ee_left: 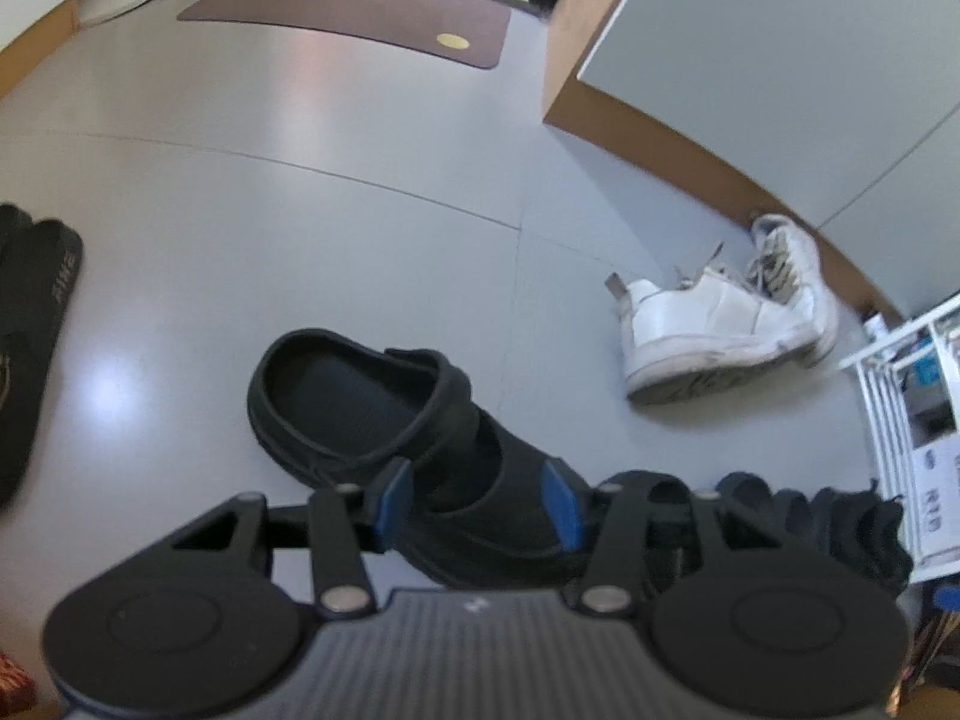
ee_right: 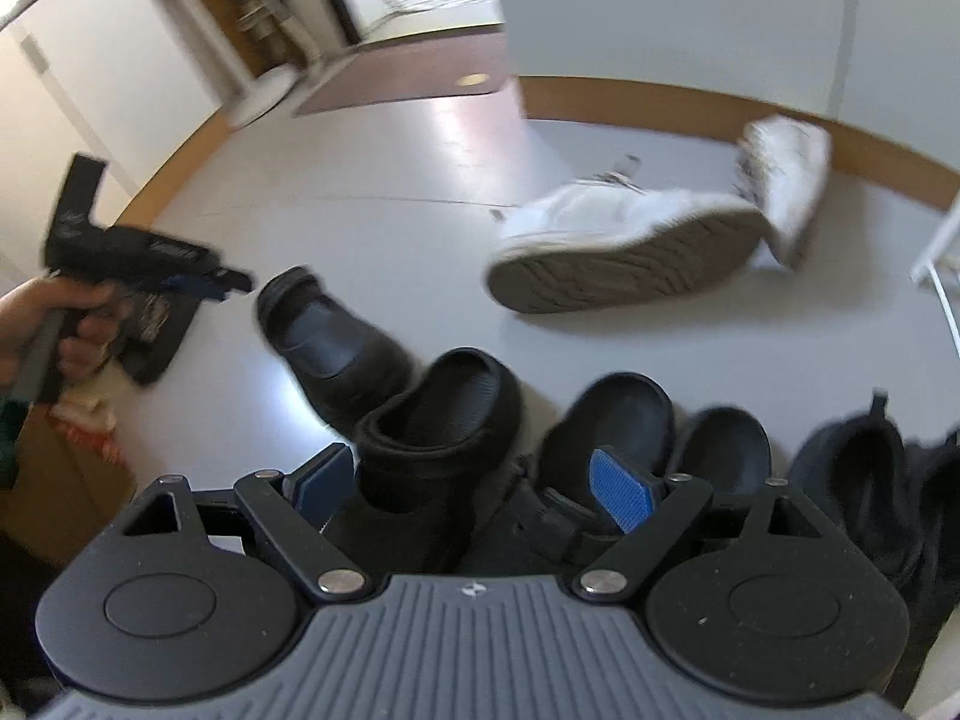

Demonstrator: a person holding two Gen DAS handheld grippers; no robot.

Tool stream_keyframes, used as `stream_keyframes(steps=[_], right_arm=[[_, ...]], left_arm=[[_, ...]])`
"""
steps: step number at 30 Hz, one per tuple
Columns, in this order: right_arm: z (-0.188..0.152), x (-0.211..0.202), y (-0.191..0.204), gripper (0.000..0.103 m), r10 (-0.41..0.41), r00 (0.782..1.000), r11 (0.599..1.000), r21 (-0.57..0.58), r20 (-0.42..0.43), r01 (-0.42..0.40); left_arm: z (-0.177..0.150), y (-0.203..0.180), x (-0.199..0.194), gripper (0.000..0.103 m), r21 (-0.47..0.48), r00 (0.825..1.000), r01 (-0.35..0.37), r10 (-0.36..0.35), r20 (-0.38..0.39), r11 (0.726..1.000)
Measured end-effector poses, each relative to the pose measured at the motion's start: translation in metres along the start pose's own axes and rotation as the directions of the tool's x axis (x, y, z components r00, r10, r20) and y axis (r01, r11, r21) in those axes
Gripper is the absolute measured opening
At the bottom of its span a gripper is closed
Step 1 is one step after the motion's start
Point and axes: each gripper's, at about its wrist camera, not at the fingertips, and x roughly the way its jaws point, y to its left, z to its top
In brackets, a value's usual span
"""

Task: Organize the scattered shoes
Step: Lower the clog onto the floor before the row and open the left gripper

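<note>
Left hand-held gripper [ee_left: 477, 507], jaws wide and empty, straddles the black clog [ee_left: 384, 420] lying on the floor, heel pointing away toward the doormat [ee_left: 360, 18]; right hand-held gripper [ee_right: 474, 483], also wide, hovers over its mate [ee_right: 432, 438].

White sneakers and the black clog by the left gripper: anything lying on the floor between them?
Nothing: in the left wrist view, only bare grey floor separates the black clog from the white sneakers.

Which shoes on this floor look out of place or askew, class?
The white sneakers near the wall: one is tipped on its side with its sole showing, the other propped against it. One black clog also sits angled away from the row of dark shoes.
</note>
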Motion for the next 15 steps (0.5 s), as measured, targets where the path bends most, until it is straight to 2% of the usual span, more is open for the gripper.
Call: stream_keyframes(steps=[5,8,10,12,15], right_arm=[[0.027,-0.011,0.024,0.089,-0.013,0.999,0.997,-0.077,-0.037,0.010],[0.049,-0.013,0.035,0.089,-0.006,0.999,0.995,-0.097,-0.048,0.001],[0.066,-0.009,0.047,0.089,-0.030,0.998,0.993,-0.117,-0.055,0.023],[0.077,-0.007,0.059,0.089,-0.048,0.998,0.989,-0.145,-0.049,0.040],[0.088,-0.004,0.075,0.090,-0.044,0.999,0.978,-0.204,-0.026,0.037]], left_arm=[[0.000,0.007,-0.005,0.052,-0.021,0.999,0.020,-0.019,0.027,1.000],[0.000,0.011,-0.010,0.060,-0.028,0.998,0.039,-0.038,0.047,0.999],[0.000,0.014,-0.014,0.067,-0.033,0.997,0.052,-0.050,0.060,0.998],[0.000,0.017,-0.018,0.068,-0.037,0.995,0.064,-0.062,0.074,0.997],[0.000,0.022,-0.023,0.078,-0.043,0.992,0.084,-0.079,0.094,0.996]])
